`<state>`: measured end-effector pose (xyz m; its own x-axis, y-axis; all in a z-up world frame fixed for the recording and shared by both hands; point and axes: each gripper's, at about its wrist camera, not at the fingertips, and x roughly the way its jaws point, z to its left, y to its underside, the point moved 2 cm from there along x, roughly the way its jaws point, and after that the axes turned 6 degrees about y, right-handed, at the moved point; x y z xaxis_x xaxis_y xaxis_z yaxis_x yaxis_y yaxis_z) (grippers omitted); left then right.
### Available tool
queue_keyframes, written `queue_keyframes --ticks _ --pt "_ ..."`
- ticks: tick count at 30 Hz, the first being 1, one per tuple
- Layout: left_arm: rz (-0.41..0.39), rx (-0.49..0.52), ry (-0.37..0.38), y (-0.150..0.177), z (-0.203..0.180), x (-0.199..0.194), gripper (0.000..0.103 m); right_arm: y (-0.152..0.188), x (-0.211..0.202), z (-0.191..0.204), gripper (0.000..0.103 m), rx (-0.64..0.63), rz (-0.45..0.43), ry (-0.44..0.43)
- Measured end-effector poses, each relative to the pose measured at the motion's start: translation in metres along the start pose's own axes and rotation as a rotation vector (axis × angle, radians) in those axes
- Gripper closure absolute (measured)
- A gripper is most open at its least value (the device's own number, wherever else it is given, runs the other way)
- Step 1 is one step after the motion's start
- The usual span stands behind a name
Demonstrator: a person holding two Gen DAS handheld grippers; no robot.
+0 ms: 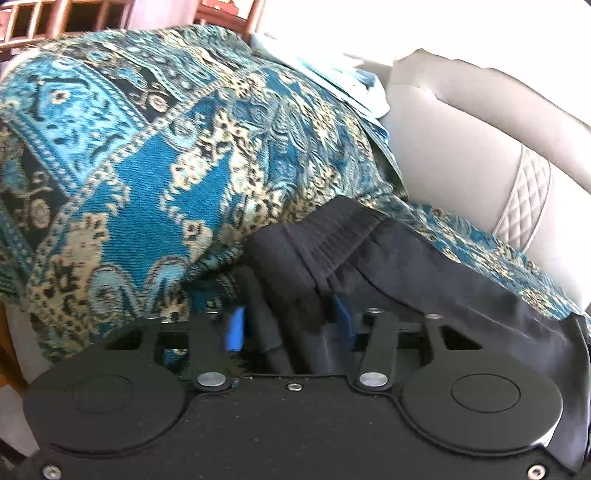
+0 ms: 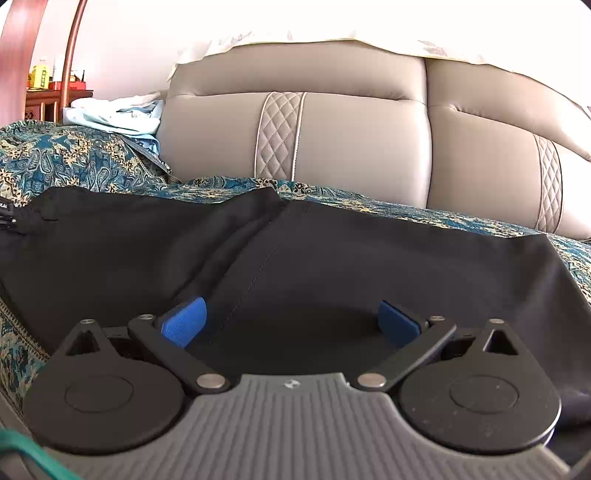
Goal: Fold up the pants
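Observation:
Black pants lie spread on a teal patterned sofa cover. In the left wrist view my left gripper has its blue pads on either side of a bunched fold of the pants near the elastic waistband, and it is shut on that fold. In the right wrist view my right gripper is open, its blue pads spread wide just above the flat pants fabric beside a stitched seam. Nothing is between its pads.
A grey leather sofa backrest rises behind the pants. Light blue folded clothes lie on the cover at the back left. The patterned cover drapes over the sofa's left end, with wooden furniture beyond.

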<state>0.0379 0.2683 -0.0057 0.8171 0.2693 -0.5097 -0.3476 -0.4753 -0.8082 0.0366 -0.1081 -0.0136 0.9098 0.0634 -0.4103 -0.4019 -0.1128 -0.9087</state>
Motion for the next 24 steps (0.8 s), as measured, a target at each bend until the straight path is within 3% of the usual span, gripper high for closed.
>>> queue_keyframes --ticks 2,4,5,6,10,12,18,24 --pt "0.02 -0.034 0.012 -0.002 0.004 0.003 0.05 0.0 0.0 0.0 0.0 -0.001 0.0 0.0" --pt "0.027 -0.081 0.057 -0.004 0.01 0.007 0.034 0.0 0.0 0.0 0.0 -0.001 0.001 0.0" --pt "0.03 -0.085 0.073 -0.005 0.01 0.008 0.033 0.0 0.0 0.001 0.0 0.0 0.0 0.0" --pt "0.029 -0.081 0.061 -0.005 0.009 0.009 0.036 0.0 0.0 0.001 0.0 0.0 0.0 0.0" --pt "0.004 -0.1 0.013 -0.008 0.006 0.003 0.076 -0.002 0.0 0.0 0.0 -0.002 0.012 -0.004" --pt "-0.009 -0.123 0.023 -0.013 0.007 -0.005 0.083 -0.005 0.001 -0.002 0.0 -0.002 0.027 -0.014" --pt "-0.095 0.043 0.093 -0.031 -0.027 -0.041 0.088 -0.016 0.004 -0.011 0.0 -0.027 0.1 -0.075" --pt "-0.157 0.131 0.243 -0.048 -0.089 -0.072 0.088 -0.033 0.007 -0.033 0.0 0.023 0.156 -0.126"
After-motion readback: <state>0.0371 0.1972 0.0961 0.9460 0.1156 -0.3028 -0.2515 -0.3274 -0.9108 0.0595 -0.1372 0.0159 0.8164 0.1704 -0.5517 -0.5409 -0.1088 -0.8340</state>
